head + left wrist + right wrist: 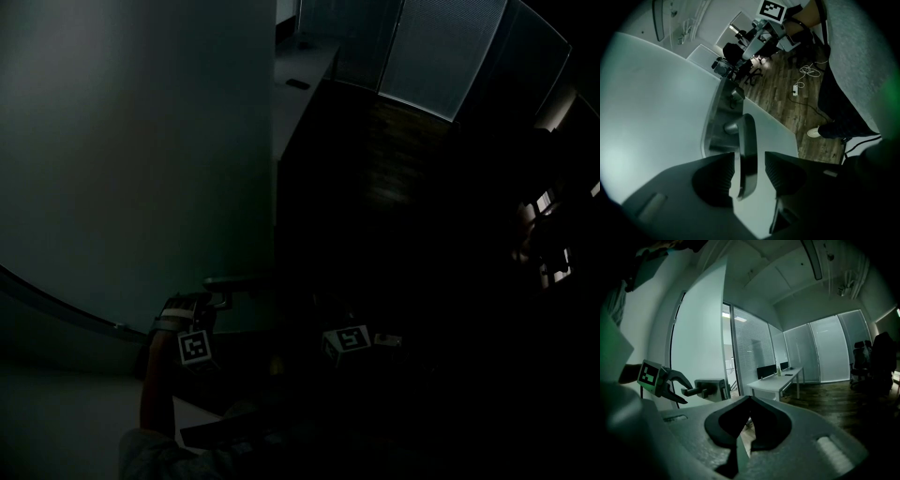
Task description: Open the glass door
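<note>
Dim office. From nine to twelve o'clock in the head view stood the frosted glass door [122,141], its free edge showing room beyond, so it looked ajar. At seven o'clock the left gripper [748,153] straddled the lever handle [746,136], jaws apart and not clamping, placed either to take it or let it go. At six o'clock the right gripper [750,399] hung spare, jaws together, empty. No writing was legible; only square markers [193,348] on each gripper.

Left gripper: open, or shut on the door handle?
Open: door handle sits between fingers of the left gripper, gap showing beside it.
</note>
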The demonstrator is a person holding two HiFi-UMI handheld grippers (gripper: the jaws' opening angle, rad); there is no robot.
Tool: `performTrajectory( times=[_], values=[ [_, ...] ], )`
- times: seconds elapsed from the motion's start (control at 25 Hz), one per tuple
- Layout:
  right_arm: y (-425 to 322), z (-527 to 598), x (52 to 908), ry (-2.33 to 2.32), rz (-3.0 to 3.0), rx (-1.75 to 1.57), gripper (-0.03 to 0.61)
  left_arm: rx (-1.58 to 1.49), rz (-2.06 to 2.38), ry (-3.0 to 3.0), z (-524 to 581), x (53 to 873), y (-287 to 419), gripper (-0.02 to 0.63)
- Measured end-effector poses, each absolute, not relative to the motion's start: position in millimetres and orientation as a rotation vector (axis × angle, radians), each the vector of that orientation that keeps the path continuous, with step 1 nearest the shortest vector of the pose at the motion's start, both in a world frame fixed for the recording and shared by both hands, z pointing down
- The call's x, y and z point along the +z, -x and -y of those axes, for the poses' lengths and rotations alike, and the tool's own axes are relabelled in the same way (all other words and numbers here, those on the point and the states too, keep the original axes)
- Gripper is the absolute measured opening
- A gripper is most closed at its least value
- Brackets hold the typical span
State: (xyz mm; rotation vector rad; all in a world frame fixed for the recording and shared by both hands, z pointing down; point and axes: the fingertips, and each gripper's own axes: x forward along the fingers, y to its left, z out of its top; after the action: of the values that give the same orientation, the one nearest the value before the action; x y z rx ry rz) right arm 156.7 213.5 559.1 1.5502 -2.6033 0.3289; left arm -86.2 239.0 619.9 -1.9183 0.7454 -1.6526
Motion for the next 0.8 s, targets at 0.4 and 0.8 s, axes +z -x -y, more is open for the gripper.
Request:
performTrajectory(
  times=[0.4, 0.8],
  values=[
    [-157, -216, 558, -1.545, 2.592, 0.338, 0.002, -1.559, -0.848, 2.0, -263, 573, 81, 0.212],
    [-149, -219, 559, -1.52, 2.602, 0.34, 0.002, -1.078, -1.12, 2.292, -268, 534, 45, 0.091]
  ],
)
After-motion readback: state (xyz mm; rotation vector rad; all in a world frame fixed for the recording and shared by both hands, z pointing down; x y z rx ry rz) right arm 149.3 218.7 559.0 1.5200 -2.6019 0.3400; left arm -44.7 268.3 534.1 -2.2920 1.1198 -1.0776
